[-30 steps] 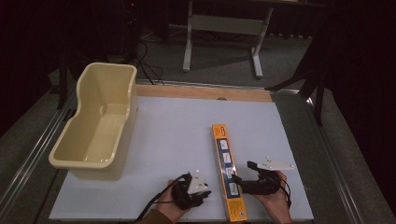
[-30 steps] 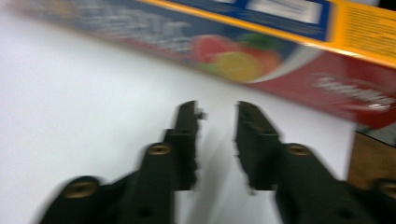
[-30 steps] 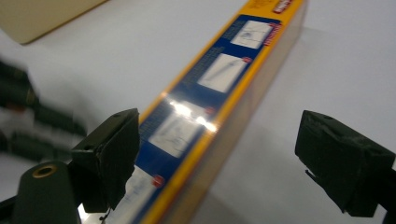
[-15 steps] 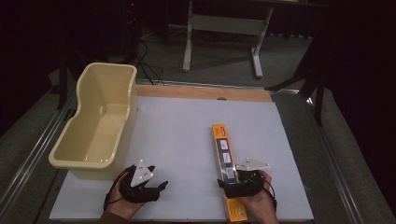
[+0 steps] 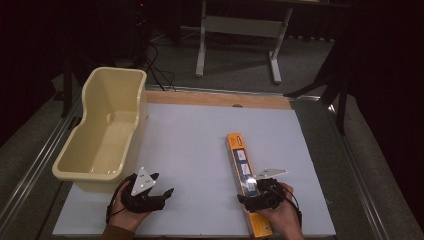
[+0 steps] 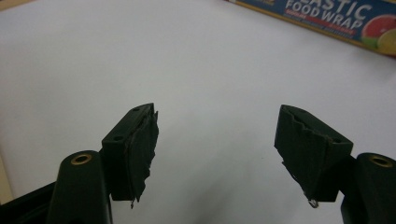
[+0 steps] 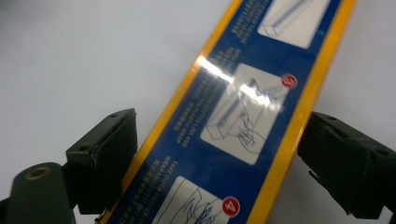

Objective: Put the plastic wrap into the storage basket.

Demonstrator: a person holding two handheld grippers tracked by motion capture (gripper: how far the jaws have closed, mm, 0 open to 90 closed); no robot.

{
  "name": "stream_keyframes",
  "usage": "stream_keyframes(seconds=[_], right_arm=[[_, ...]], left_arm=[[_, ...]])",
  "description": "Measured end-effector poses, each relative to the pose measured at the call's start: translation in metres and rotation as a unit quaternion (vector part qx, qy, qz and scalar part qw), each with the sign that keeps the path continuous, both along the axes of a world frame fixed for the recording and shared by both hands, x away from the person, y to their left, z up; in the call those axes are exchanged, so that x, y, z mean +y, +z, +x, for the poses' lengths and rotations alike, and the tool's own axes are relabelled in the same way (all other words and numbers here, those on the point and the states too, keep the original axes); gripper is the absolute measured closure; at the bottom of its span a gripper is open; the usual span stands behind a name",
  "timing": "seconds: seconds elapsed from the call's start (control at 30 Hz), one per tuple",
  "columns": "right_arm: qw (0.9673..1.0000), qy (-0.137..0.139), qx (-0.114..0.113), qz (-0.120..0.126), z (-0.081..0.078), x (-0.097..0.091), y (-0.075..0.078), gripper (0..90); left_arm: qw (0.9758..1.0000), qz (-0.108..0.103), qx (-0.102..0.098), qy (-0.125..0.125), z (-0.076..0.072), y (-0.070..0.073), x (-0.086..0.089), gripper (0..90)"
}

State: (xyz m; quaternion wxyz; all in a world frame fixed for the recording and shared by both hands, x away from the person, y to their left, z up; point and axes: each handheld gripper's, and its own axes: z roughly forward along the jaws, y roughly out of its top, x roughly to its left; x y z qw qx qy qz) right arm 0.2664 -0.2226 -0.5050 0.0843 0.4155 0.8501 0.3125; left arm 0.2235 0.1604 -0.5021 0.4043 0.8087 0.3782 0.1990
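A long blue and yellow food wrap box (image 5: 239, 155) lies on the white table top (image 5: 190, 145), pointing away from me. My right gripper (image 5: 253, 191) is over the box's near half. In the right gripper view its jaws stand wide on either side of the box (image 7: 261, 70), close to its yellow edges, so my right gripper (image 7: 217, 149) is open. My left gripper (image 5: 164, 184) rests at the front left, beside the tub. It is open with bare table between its jaws (image 6: 215, 144), and the box (image 6: 336, 18) lies far off.
A cream plastic tub (image 5: 100, 172) stands empty along the table's left side. A wooden strip (image 5: 215, 98) runs along the far edge, with a metal stand (image 5: 240, 30) on the floor behind it.
My left gripper has moved left from beside the box to the front of the tub. My right gripper has slid left over the box, its jaws now on either side of it.
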Motion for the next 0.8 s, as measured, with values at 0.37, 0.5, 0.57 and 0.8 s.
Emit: stream_keyframes(seconds=[0.37,0.5,0.57,0.8], right_arm=[[0.9976,-0.019,-0.010,-0.066,0.008,-0.047,0.010,11.8],[0.9938,-0.035,-0.022,-0.103,0.009,-0.061,0.014,12.4],[0.9935,-0.031,-0.021,-0.108,0.011,-0.062,0.015,12.8],[0.9973,-0.008,-0.023,-0.069,0.027,-0.044,0.030,12.7]], left_arm=[[0.9999,0.003,0.012,0.003,0.004,-0.003,-0.001,30.2],[0.9999,0.001,0.009,0.005,0.004,-0.001,0.001,30.2],[0.9999,0.000,0.009,0.007,0.004,-0.001,0.003,30.2],[0.9999,-0.006,0.009,0.012,0.005,0.000,0.006,30.3]])
